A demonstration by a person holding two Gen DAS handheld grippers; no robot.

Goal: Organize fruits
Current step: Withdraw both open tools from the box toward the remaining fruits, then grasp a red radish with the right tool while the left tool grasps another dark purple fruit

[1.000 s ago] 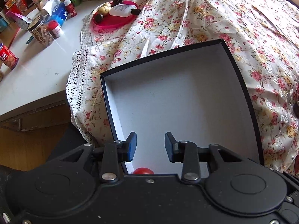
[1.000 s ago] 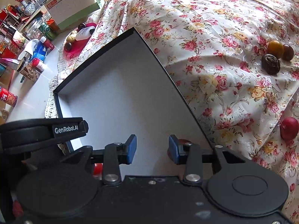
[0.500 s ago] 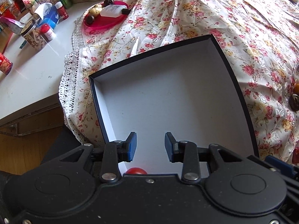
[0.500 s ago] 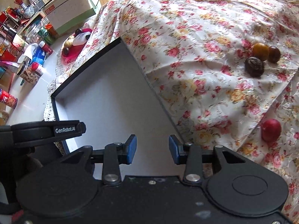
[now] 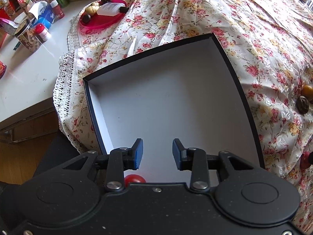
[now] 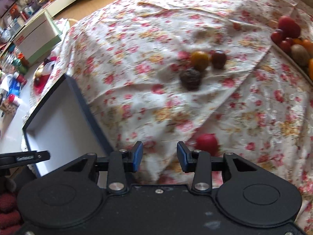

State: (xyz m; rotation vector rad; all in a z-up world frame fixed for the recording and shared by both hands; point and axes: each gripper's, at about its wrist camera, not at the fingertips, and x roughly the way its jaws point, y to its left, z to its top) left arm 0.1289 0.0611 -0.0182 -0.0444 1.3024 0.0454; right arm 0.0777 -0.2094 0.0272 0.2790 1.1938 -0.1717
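A black box with a white inside (image 5: 166,101) lies on the flowered cloth; a red fruit (image 5: 135,178) sits at its near edge, half hidden by my left gripper (image 5: 157,152), which hangs open and empty over the box. My right gripper (image 6: 159,157) is open and empty above the cloth just right of the box (image 6: 58,121). A red fruit (image 6: 207,142) lies beside its right finger. Farther off lie a yellow fruit (image 6: 199,59), a dark red fruit (image 6: 219,58) and a wrinkled brown fruit (image 6: 190,78).
A tray of mixed fruit (image 6: 293,43) stands at the far right. A pink dish (image 5: 101,19) with a bottle and small fruits sits beyond the box, near jars and cans (image 5: 39,29) on the white counter. The left gripper's body (image 6: 23,156) shows at the right view's left edge.
My right gripper has swung right, off the box and over the cloth toward the loose fruits. The left gripper has stayed over the box.
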